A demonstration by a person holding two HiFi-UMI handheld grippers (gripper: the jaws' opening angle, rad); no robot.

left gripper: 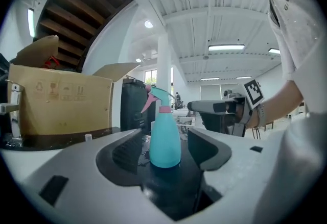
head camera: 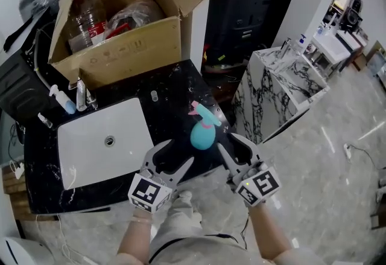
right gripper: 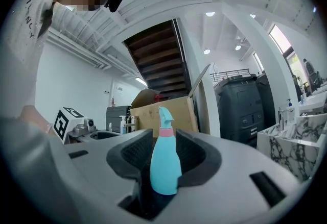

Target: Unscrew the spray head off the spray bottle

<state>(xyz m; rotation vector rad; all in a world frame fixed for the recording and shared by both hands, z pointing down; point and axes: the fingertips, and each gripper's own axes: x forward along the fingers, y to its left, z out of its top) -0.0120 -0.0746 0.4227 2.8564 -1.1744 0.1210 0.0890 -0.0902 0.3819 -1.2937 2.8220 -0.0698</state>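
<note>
The black bench (head camera: 175, 92) is approached by both tongs. The left tongs (head camera: 172, 155) are spread wide and the right tongs (head camera: 230, 142) partly, and nothing is gripped. The teal spray bottle (head camera: 202, 135) is stood upright near the bench's front edge, just ahead of both and untouched. It could be toppled off that edge by an uneven closing nudge. The pink spray head (head camera: 201, 111) is not yet unscrewed.

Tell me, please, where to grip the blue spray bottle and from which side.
Probably grip the spray bottle on its wide lower body, coming level from the near side. It stands upright on the counter, and the pink spray head should stay free for turning.
</note>
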